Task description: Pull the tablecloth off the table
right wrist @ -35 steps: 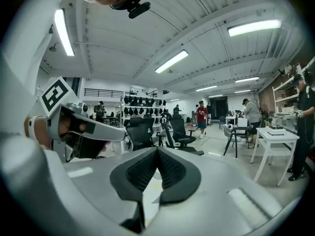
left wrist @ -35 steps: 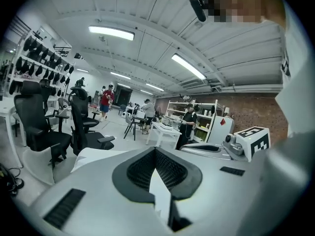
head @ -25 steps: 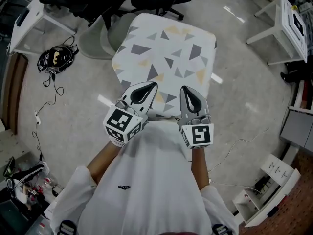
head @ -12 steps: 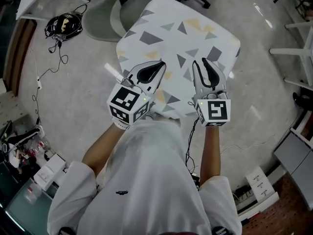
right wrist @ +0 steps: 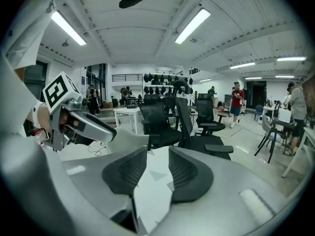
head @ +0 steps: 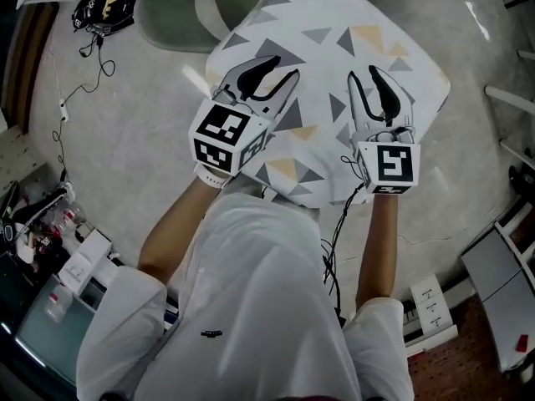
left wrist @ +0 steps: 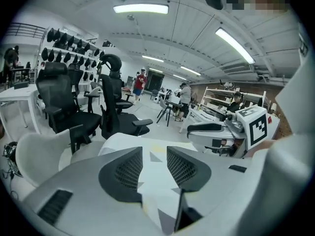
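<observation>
Tablecloth (head: 330, 61), white fabric w/ grey and yellow triangle print, lies spread flat over a small square table w/ rounded corners. It covers the whole top and its hem drops over every edge that shows, so the table itself is hidden under it.

Left gripper (head: 282, 67) hangs over the cloth by the table's left edge. Right gripper (head: 364, 75) hangs over the part toward the right corner, well apart from the left one. Both point to the far side. Jaws of both have just been opening & stand released. Both gripper views show printed cloth in the gap beyond the pads, not pinched.

Person in white shirt (head: 251, 307) stands at the near corner, w/ a black cable (head: 334, 241) hanging just beside the near edge. Open pale floor (head: 142, 140) lies left of the table, and more to the right.

Grey-green shell chair (head: 171, 11) sits just beside the far-left edge. Black helmet-like object (head: 104, 8) w/ cord lies on the floor beyond it. Black office chairs (left wrist: 64, 102) crowd the far side. White slotted rack (head: 430, 303) stands near-right, apart from the table.
</observation>
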`<state>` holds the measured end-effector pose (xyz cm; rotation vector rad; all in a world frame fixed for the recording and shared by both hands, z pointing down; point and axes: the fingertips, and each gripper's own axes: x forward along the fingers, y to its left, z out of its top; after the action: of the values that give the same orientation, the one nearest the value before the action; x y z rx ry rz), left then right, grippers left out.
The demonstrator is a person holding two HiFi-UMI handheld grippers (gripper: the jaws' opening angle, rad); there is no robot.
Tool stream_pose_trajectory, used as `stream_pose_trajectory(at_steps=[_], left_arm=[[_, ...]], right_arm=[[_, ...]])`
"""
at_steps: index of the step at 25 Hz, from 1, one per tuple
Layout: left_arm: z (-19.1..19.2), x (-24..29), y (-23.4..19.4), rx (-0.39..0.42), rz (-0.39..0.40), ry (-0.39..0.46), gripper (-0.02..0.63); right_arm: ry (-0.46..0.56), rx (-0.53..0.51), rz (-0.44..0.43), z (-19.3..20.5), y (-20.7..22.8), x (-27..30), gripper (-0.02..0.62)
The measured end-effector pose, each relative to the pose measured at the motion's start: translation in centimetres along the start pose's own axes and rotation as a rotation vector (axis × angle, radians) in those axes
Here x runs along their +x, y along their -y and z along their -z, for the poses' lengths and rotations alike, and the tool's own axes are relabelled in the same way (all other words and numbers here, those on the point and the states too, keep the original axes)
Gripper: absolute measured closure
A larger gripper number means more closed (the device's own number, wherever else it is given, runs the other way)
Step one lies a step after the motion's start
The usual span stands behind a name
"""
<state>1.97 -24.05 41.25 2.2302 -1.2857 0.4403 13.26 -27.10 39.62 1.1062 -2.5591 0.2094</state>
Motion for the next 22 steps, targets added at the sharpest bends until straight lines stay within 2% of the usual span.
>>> stream_pose_trajectory(at_steps=[1,3,5,11,15,18,22], left_arm=[[0.3,0.7,-1.3,-0.004,-0.002,-0.015,0.44],[1.1,2.1,-3.9,-0.002,-0.002,-0.057,0.426],[1.6,4.0,-6.3,-0.001,-0.005,-0.082,0.417],[3.4,9.5,-12.0,-0.006,-0.045,-0.132,0.307],[4.8,12.0,-14.3,-0.025,-0.03,-0.138,0.273],[6.4,13.6,-15.2,-0.022,-0.003,-0.178,0.27],[7.9,14.8,-16.1,-0.025,0.009,-0.222,0.252]], right_arm=[[-0.002,0.011,-0.009,0.3,0.2,1.0,0.445],[0.004,0.047,-0.038,0.8,0.4,2.9,0.375],[0.003,0.061,-0.052,1.5,1.2,4.8,0.373],[-0.087,-0.015,-0.063,4.5,5.2,10.5,0.337],[-0.171,-0.019,-0.103,7.2,8.0,14.1,0.312],[-0.227,-0.023,-0.153,9.0,8.9,16.2,0.229],[-0.299,-0.06,-0.209,11.3,10.4,18.9,0.175]])
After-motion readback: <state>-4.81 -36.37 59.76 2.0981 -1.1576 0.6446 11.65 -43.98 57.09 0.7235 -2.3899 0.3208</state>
